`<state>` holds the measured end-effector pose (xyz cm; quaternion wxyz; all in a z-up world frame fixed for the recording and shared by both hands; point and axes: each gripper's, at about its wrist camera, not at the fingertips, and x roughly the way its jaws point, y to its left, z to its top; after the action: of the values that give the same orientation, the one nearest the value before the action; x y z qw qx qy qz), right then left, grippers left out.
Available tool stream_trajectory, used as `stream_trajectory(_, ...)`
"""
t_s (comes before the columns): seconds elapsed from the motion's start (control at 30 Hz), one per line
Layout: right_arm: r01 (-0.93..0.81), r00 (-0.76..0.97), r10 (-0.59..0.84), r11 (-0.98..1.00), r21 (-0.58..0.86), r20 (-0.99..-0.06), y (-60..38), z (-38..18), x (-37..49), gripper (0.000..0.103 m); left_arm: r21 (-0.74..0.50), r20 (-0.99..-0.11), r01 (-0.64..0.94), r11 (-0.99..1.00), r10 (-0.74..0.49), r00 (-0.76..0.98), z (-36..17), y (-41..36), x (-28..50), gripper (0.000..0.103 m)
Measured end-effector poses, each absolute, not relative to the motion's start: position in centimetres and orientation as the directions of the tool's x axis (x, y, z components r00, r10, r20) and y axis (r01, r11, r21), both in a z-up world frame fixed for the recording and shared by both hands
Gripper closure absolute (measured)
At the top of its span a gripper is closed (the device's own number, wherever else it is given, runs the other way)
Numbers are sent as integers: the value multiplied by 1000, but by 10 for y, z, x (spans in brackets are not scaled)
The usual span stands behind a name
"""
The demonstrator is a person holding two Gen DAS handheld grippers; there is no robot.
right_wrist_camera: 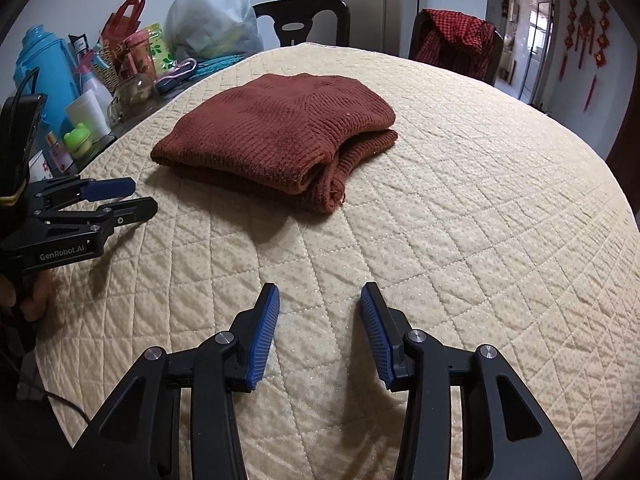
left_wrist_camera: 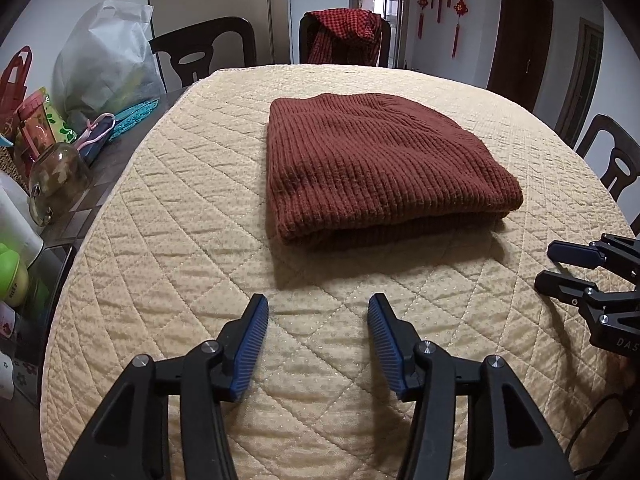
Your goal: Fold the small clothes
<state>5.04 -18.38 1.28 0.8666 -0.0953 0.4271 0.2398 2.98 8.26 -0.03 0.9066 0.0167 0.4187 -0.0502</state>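
A rust-brown ribbed knit garment [left_wrist_camera: 376, 168] lies folded into a thick rectangle on the cream quilted table cover [left_wrist_camera: 192, 248]. It also shows in the right wrist view [right_wrist_camera: 276, 132], with its layered open edge toward the near right. My left gripper [left_wrist_camera: 318, 304] is open and empty, a short way in front of the garment's near edge. It also shows at the left of the right wrist view [right_wrist_camera: 136, 198]. My right gripper [right_wrist_camera: 320, 296] is open and empty, nearer than the garment. It also shows at the right edge of the left wrist view [left_wrist_camera: 550, 264].
Clutter fills the table's left side: a white plastic bag [left_wrist_camera: 108, 56], a glass jar [left_wrist_camera: 56, 176], a blue thermos [right_wrist_camera: 40, 68], a white cup [right_wrist_camera: 88, 114] and a green bottle [left_wrist_camera: 12, 276]. Dark chairs [left_wrist_camera: 204, 48] stand around; one holds a red checked cloth [left_wrist_camera: 344, 36].
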Motion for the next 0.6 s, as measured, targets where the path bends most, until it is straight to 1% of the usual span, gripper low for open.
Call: stream_trajectory(0.6,-497,520,334,867,40,-786,-184,13,50,59,-4,-761,105,994,-71,645,0,82,29,47)
